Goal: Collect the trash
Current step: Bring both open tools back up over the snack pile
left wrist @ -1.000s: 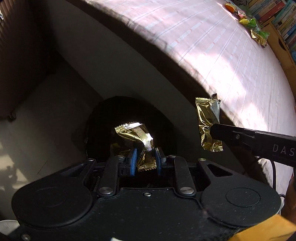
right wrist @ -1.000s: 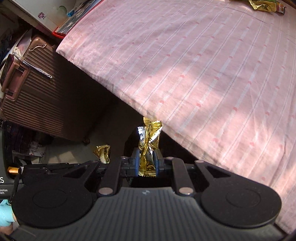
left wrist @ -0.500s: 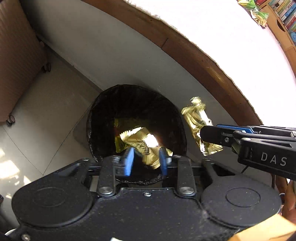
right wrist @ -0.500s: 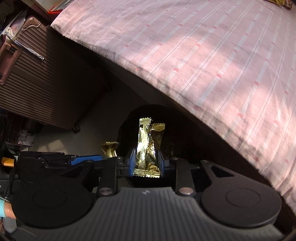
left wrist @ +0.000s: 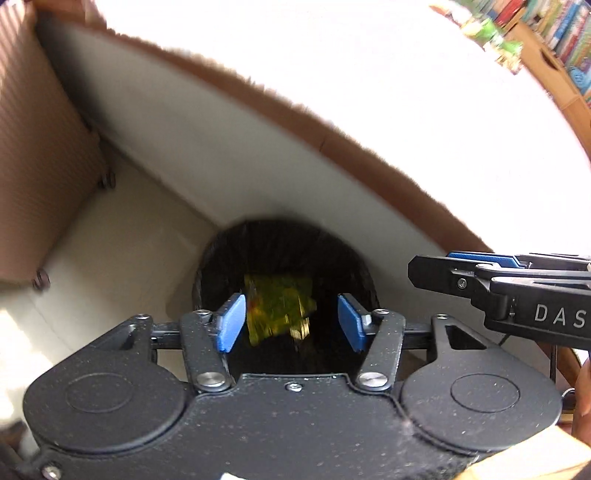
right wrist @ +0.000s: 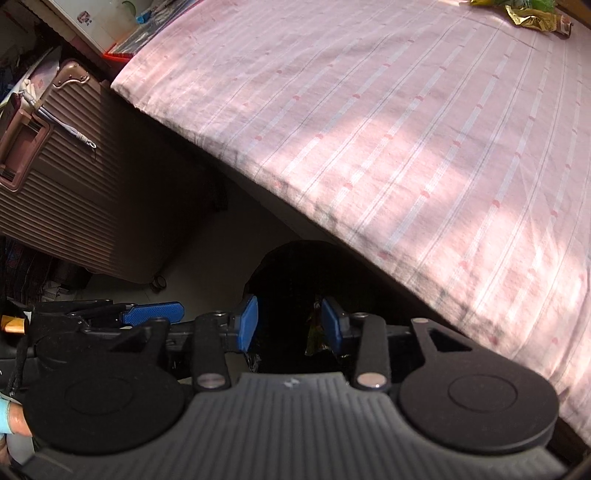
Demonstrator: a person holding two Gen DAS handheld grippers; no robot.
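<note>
- Pale floor tiles (left wrist: 122,251) beside the bed, and both tools hang over the black bin (left wrist: 229,258). What are the fingers doing?
- Both have just been opening. The left gripper (left wrist: 291,325) has its blue pads (left wrist: 231,323) spread, and a blurred gold wrapper (left wrist: 280,310) shows between them, clear of both and down inside the bin. The right gripper (right wrist: 290,325) is spread too. Its wrapper (right wrist: 316,332) is a dim strip, standing roughly upright close by the right-hand pad. Whether it touches, I cannot tell in that shadow.
- Anything readable?
- Only "DAS" (left wrist: 557,315) in white on the right gripper's side. The rest runs out of the picture.
- And what's left?
- More wrappers (right wrist: 532,14), gold and green, at the far corner of the pink striped sheet (right wrist: 406,129). They lie up and to the right of both sets of fingers, well apart from the bin. The gold one lies roughly crosswise in the right wrist view. I'd judge the right hand nearer.
- Beyond those?
- Bookshelves (left wrist: 554,29), spines too blurred to read.
</note>
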